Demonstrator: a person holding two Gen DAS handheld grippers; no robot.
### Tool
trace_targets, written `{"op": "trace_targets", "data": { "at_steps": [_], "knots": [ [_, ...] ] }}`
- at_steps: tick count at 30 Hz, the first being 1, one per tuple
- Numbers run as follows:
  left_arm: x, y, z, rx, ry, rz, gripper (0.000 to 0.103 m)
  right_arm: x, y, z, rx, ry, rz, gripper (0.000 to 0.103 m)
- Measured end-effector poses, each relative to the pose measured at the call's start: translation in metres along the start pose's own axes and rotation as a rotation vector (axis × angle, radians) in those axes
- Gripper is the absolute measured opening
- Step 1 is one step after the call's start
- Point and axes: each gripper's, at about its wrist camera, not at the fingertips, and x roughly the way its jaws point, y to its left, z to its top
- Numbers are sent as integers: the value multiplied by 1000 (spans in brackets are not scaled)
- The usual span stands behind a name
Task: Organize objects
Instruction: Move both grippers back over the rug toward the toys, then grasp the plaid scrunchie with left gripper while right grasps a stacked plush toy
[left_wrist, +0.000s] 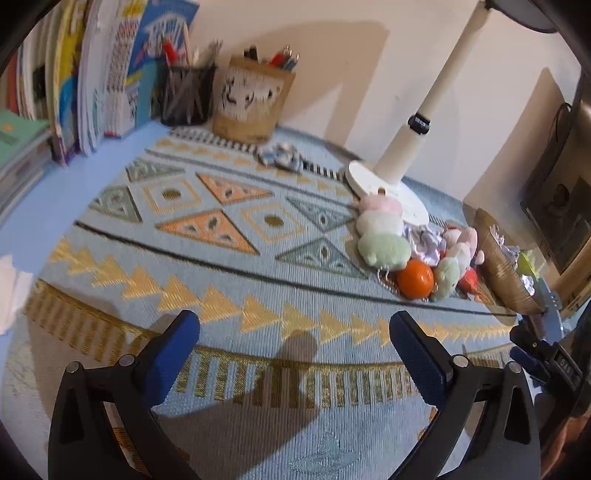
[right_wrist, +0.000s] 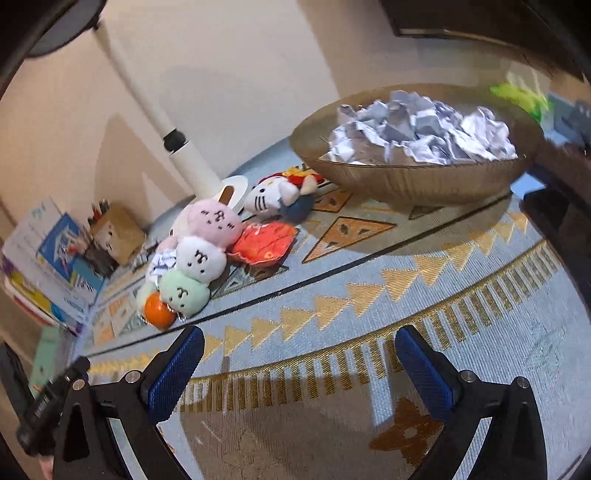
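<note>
Our left gripper (left_wrist: 294, 345) and right gripper (right_wrist: 299, 363) hover over the mat's (right_wrist: 369, 295) near edge, fingers apart and empty. We judge we're between picks: next comes reaching for the ball (right_wrist: 159, 313) or plushies (right_wrist: 201, 254) mid-mat, short of the paper-filled bowl (right_wrist: 417, 181) at the far edge

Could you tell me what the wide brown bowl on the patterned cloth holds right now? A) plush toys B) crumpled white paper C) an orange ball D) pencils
B: the brown bowl is heaped with crumpled white paper, while the plush toys and the orange ball lie beside it on the cloth.
</note>
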Motion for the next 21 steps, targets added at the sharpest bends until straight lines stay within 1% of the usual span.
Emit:
{"op": "trace_targets", "data": {
  "at_steps": [2,5,7,8,9,10,11,12,13,15,16,18,20,21],
  "knots": [
    [1,3,0,-15,9,-14,102,1,0,-2,-5,16,15,103],
    [2,5,0,-32,16,10,102,2,-2,-1,4,25,42,103],
    [2,2,3,-15,34,24,102,4,-3,-1,16,32,58,103],
    [2,-2,7,23,59,34,102,4,-3,-1,15,36,64,103],
    [3,-10,14,88,83,44,102,4,-2,-1,11,45,72,103],
    [2,-18,24,162,95,48,102,7,1,0,6,81,109,103],
    [1,-25,36,217,90,44,102,14,3,0,20,146,184,103],
    [1,-28,48,246,83,34,102,20,7,-1,35,204,240,103],
    [5,-30,63,252,79,17,102,17,16,2,9,207,227,103],
    [19,-27,90,221,77,-10,102,19,41,15,-43,258,288,103],
    [30,-24,105,197,76,-12,102,19,50,20,-51,255,292,103],
    [56,-14,127,147,69,20,102,27,66,34,-77,245,294,103],
    [80,-8,142,121,64,35,102,38,75,44,-81,213,291,103],
    [98,-6,150,120,81,46,101,45,77,49,-71,194,280,103]
  ]
}}
